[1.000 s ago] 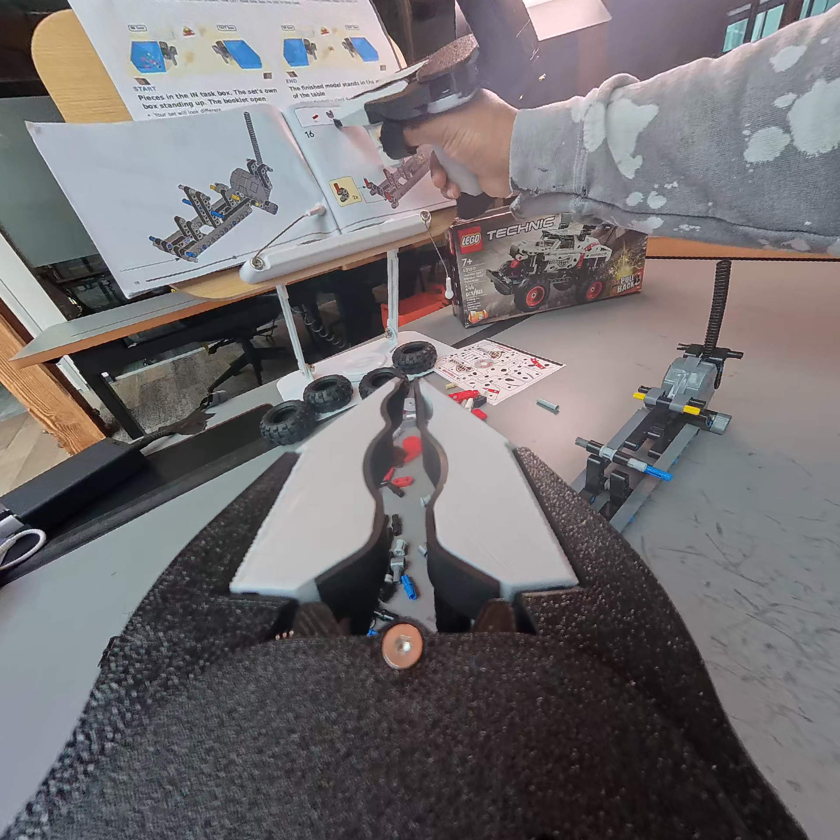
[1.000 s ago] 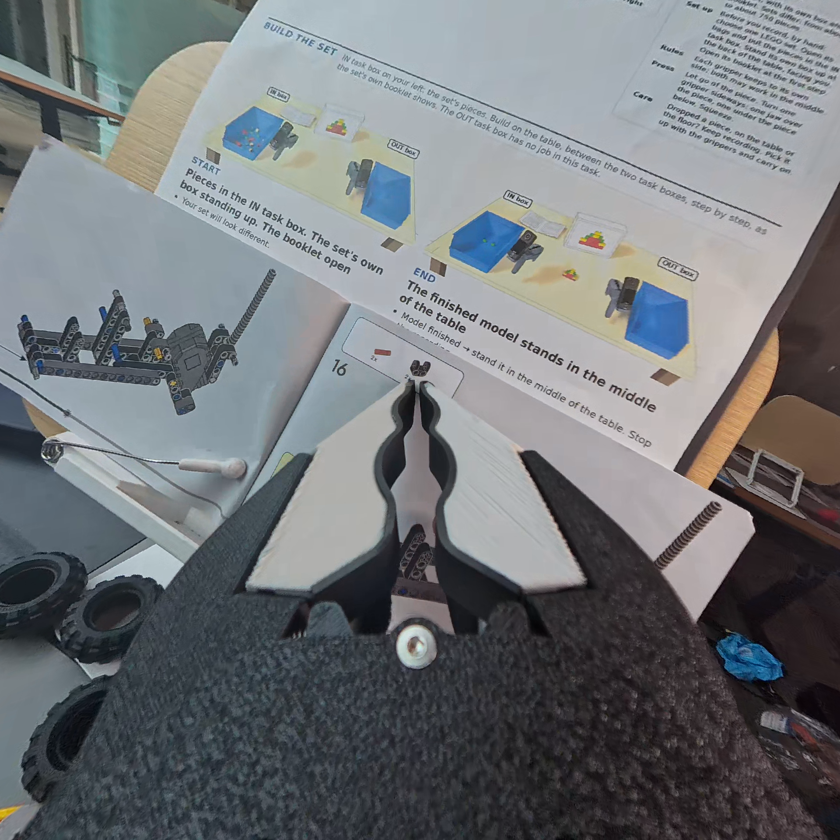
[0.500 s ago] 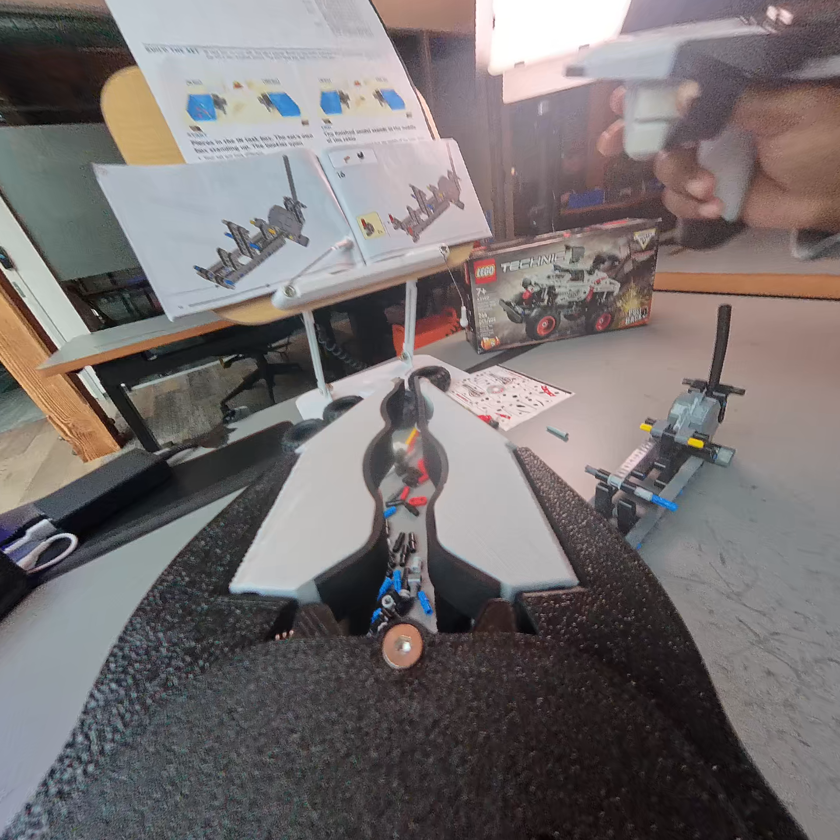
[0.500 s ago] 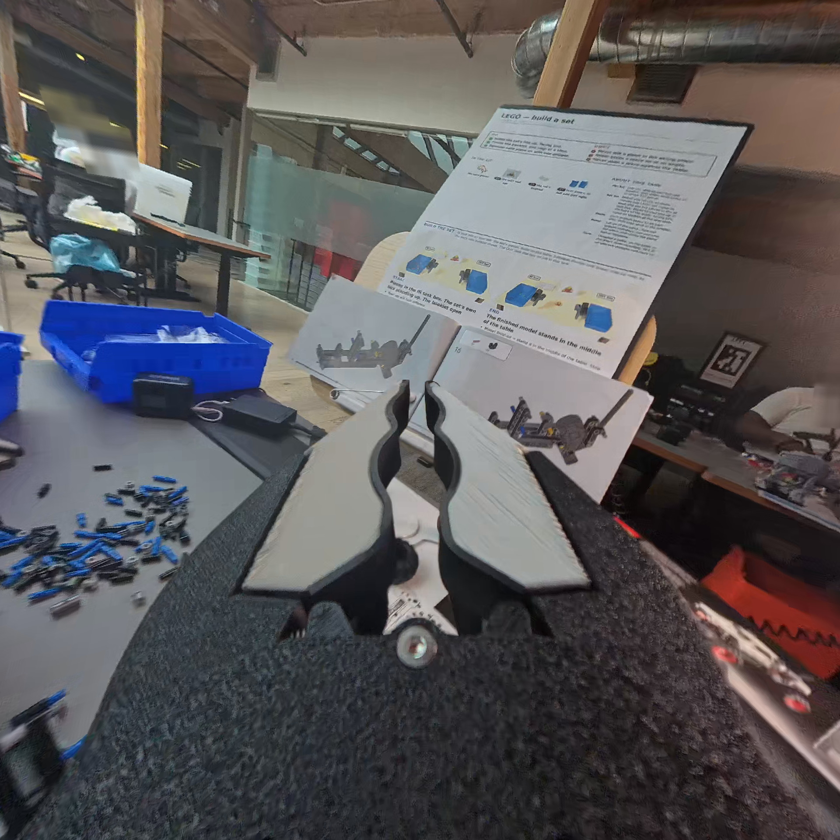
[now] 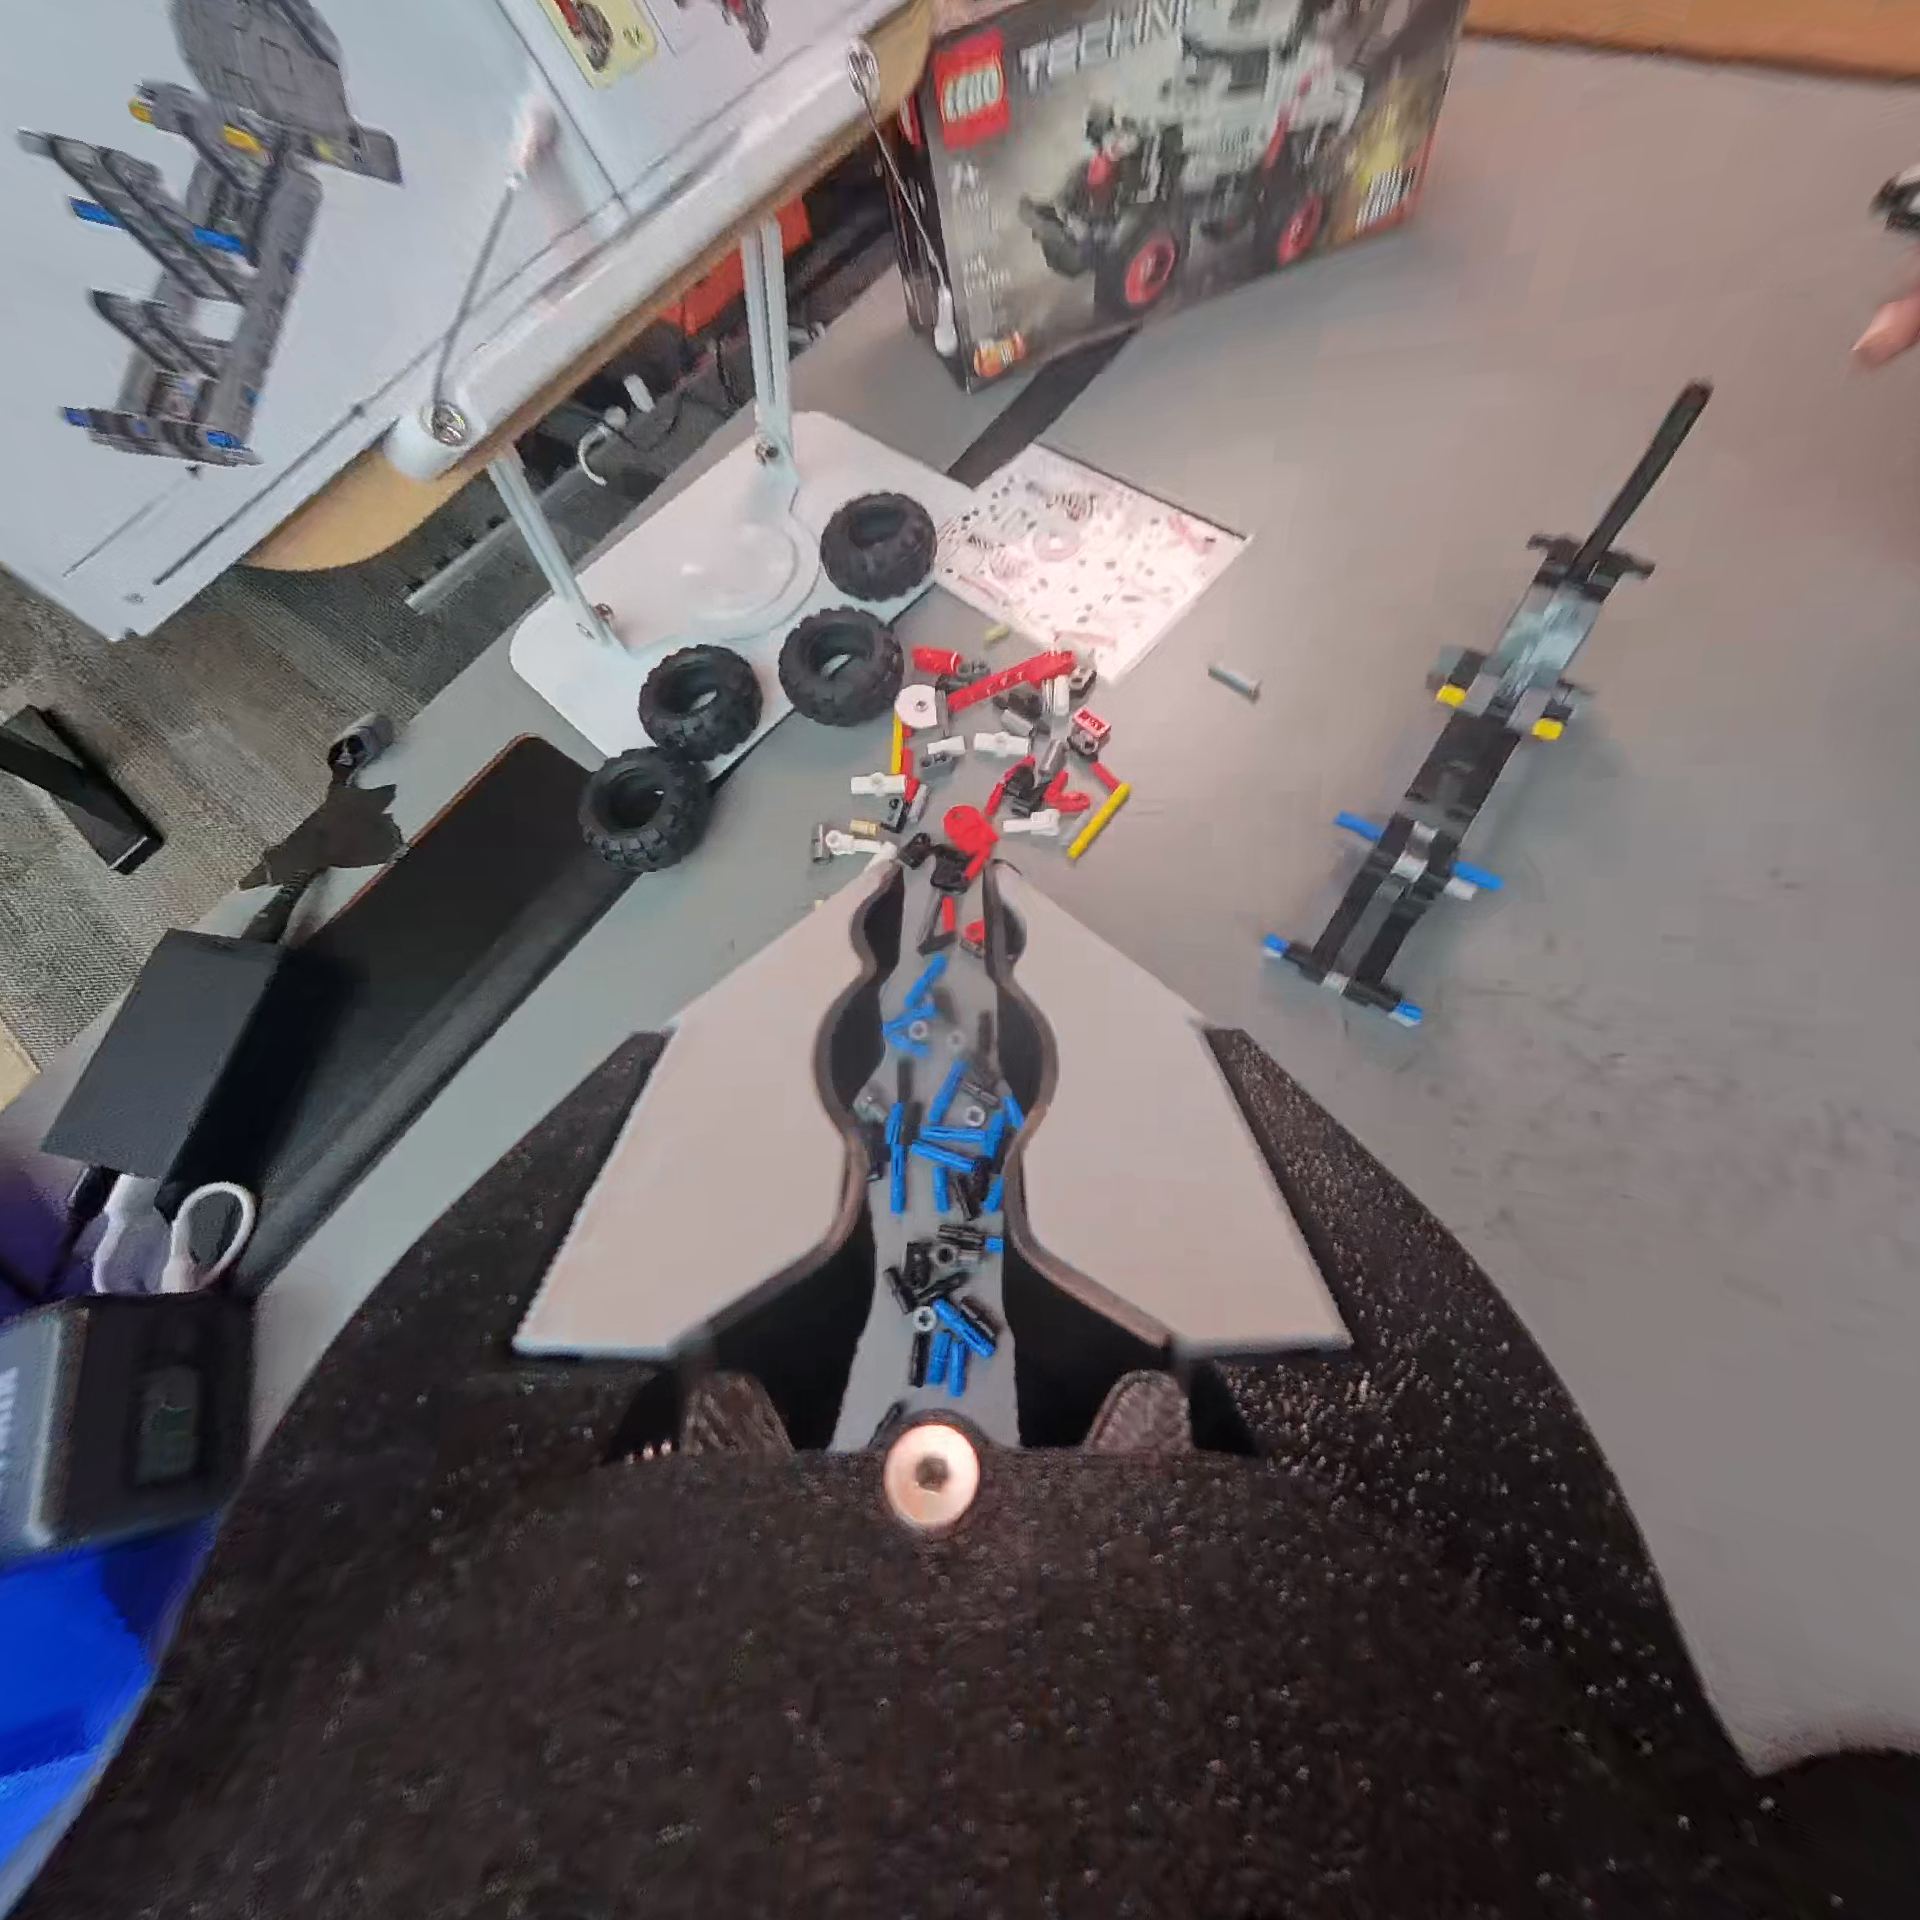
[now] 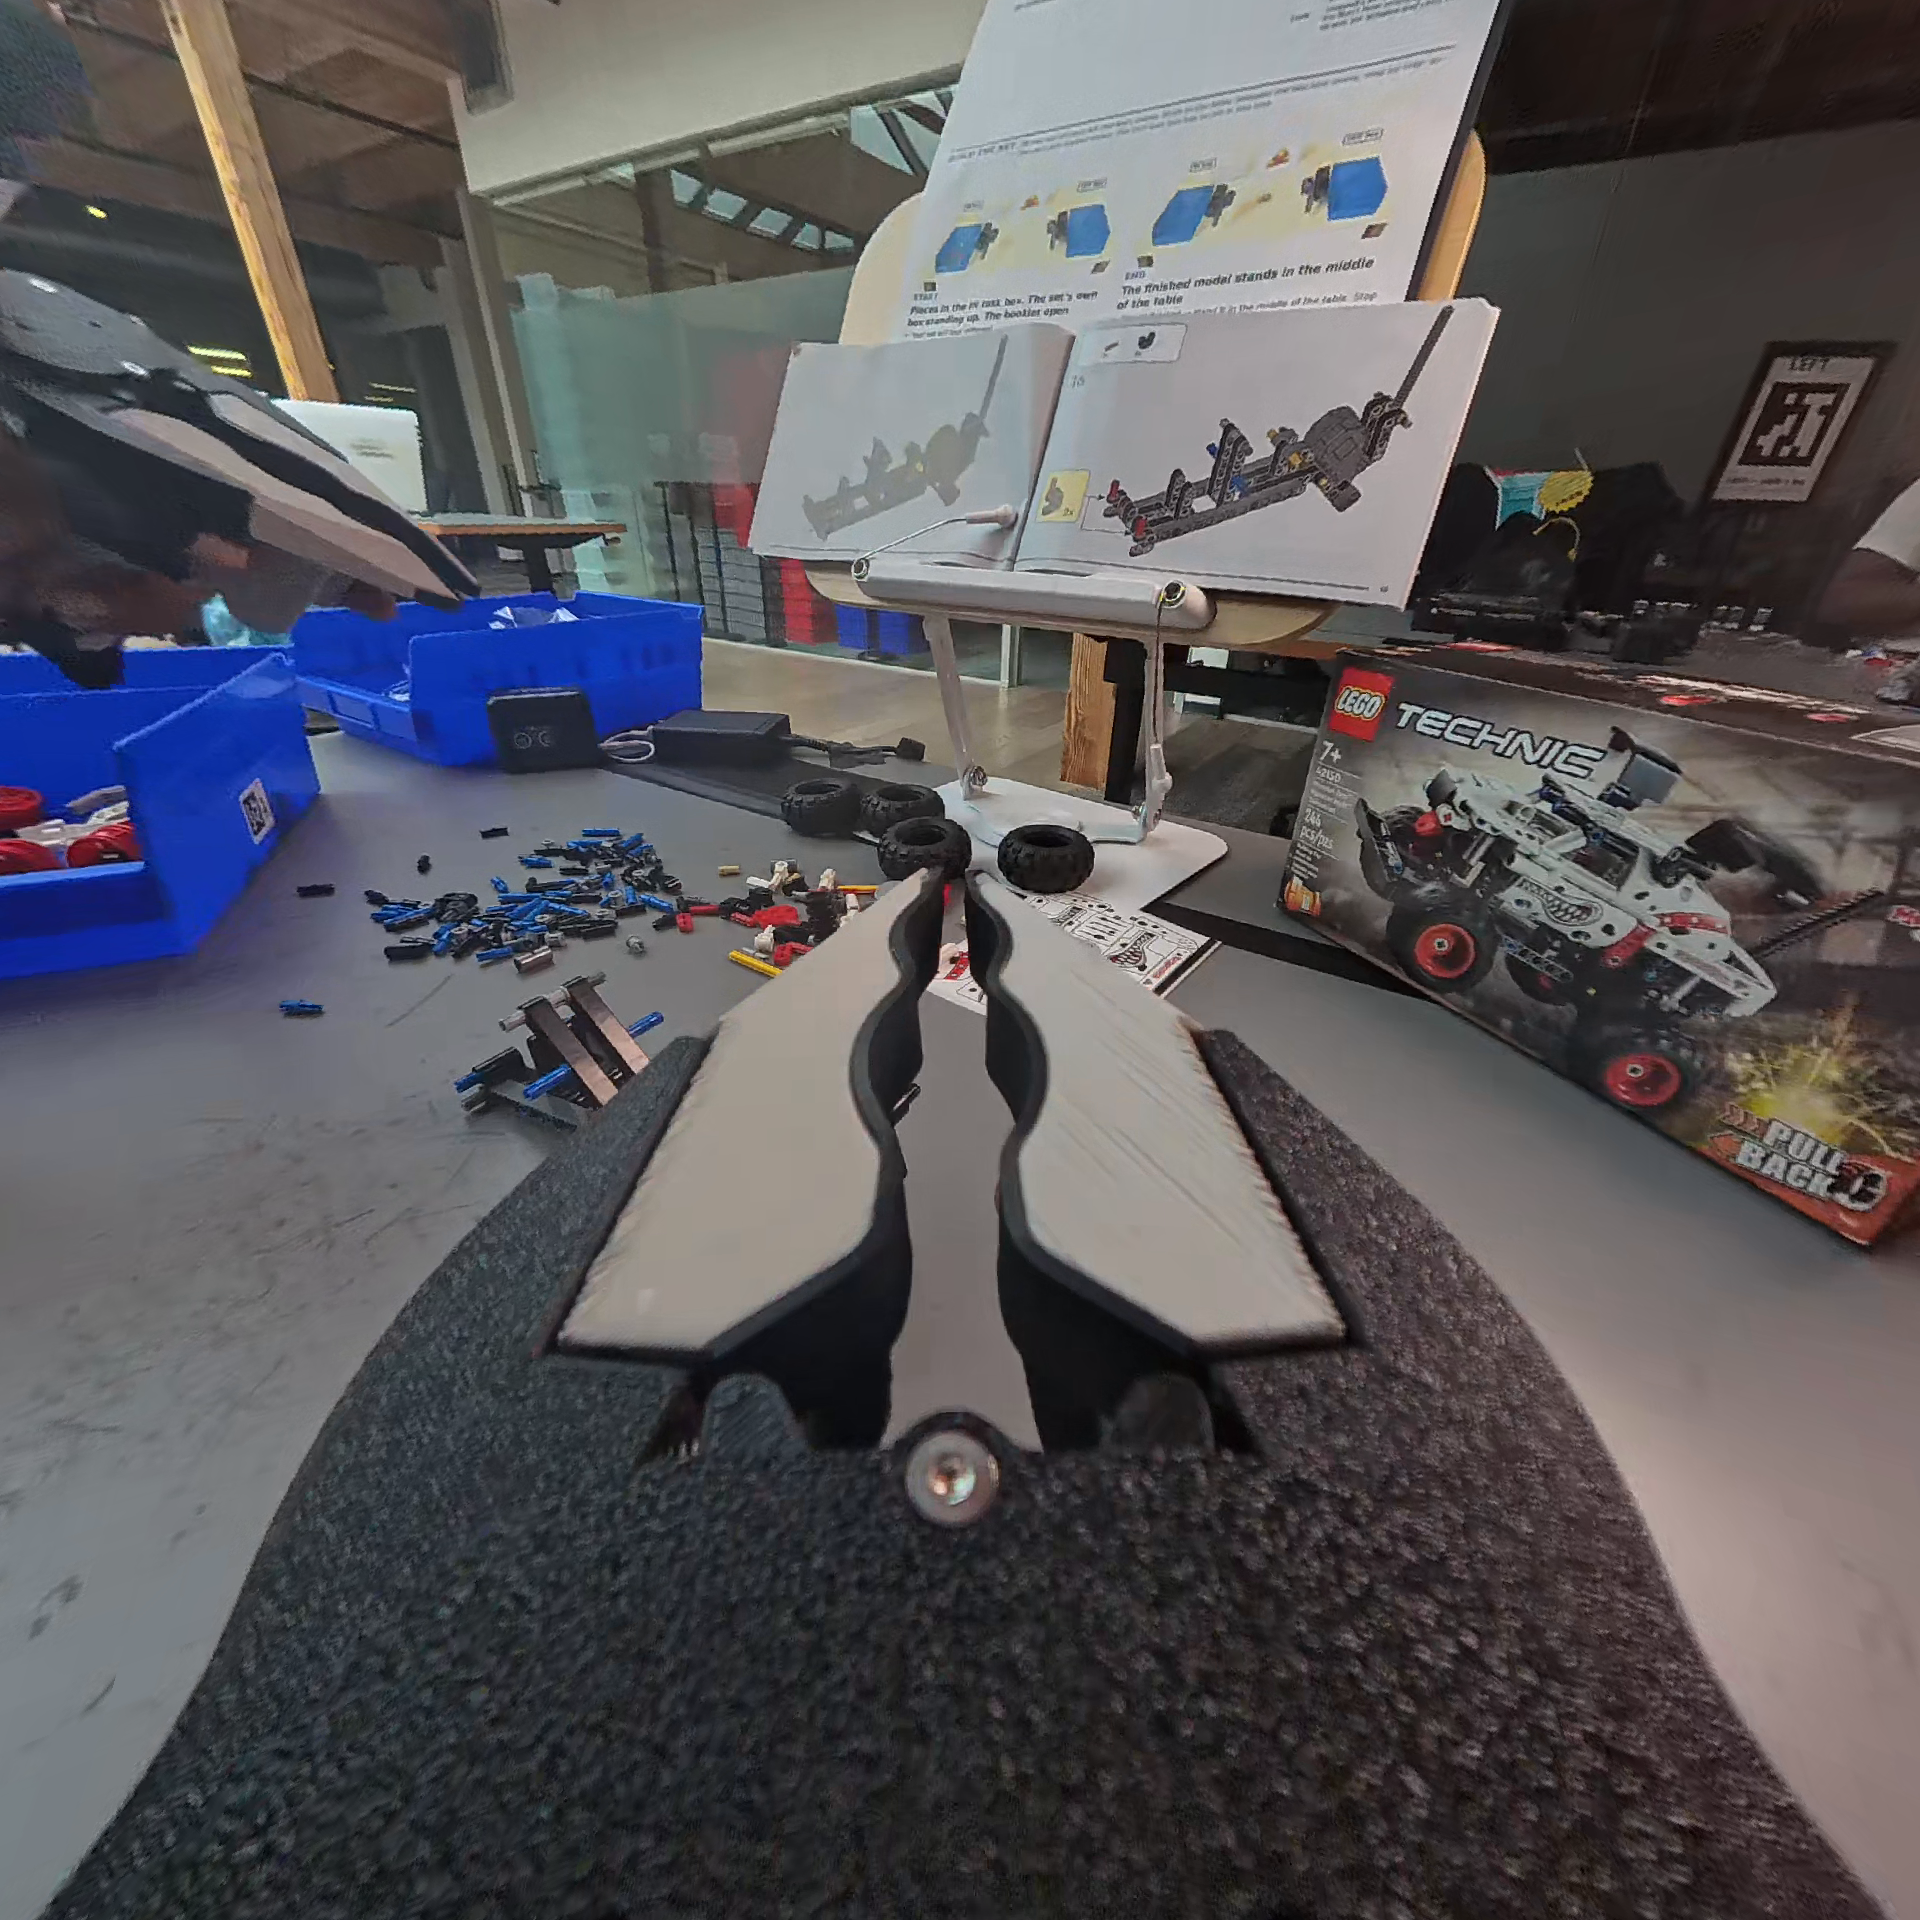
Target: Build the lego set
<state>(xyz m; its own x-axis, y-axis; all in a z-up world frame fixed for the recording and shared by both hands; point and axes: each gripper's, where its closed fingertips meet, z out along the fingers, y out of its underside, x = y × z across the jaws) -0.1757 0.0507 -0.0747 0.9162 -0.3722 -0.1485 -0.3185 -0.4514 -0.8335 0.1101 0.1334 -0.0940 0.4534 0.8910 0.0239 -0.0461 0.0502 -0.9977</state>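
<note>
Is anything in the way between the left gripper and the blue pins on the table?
Nothing visible. The left gripper hangs over the blue pins, which show on the table through the gap between its parted jaws, with black pins mixed among them.

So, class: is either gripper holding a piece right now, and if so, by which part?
Nothing is held. The left gripper and right gripper are both slightly open and empty, above the table.

Open-plan office or lab workspace w/ exposed timber beams and glass partitions. Grey worktable holds blue parts bins, a booklet stand, printed instruction board; more desks behind.
</note>
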